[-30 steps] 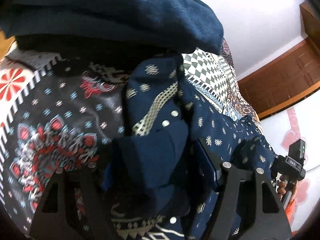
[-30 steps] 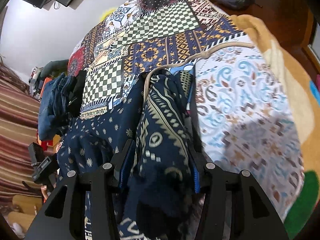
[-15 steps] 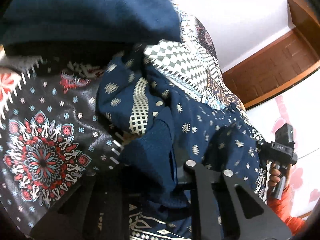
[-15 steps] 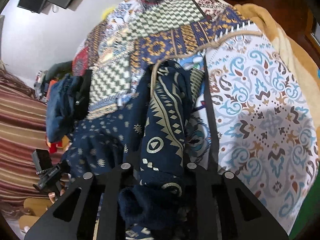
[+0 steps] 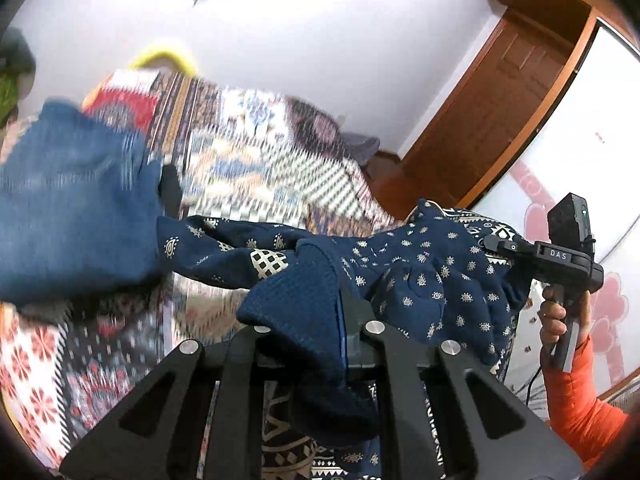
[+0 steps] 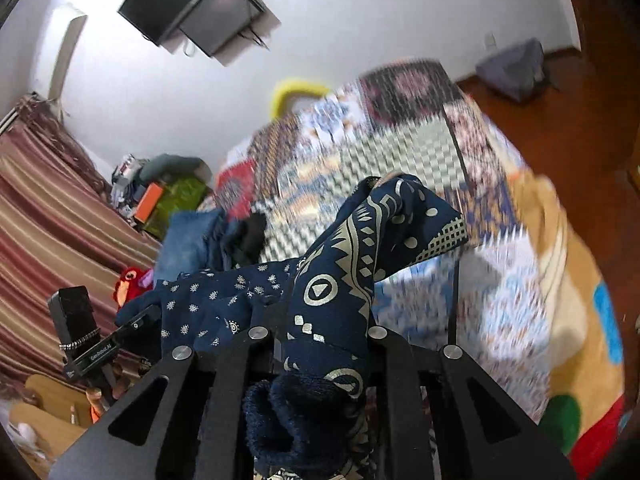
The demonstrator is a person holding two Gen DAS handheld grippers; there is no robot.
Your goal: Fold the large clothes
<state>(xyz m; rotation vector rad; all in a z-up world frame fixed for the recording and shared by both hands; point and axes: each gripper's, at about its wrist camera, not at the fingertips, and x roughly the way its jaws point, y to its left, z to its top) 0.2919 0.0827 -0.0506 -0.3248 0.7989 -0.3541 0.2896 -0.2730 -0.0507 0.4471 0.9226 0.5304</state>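
- The left claw is clamped on a ribbed, plain navy edge of the navy patterned garment; its jaws have just been closing, and the cloth sits pinched between them.
- From that grip the garment runs rightward in a slack span to the right claw, seen at the right edge of the left wrist view, held by a hand in an orange sleeve.
- In the right wrist view the right claw is shut on a thick bunch of the same garment, here printed with pale geometric bands; its jaws too have just been closing with the fabric between them.
- The garment hangs between the two claws, lifted clear above the patchwork bedspread.
- A fold of it stands up ahead of the right claw, tilted to the right.
- A pile of blue clothes lies on the bed, left of the left claw.
- The bedspread beneath is motion-blurred in both views.
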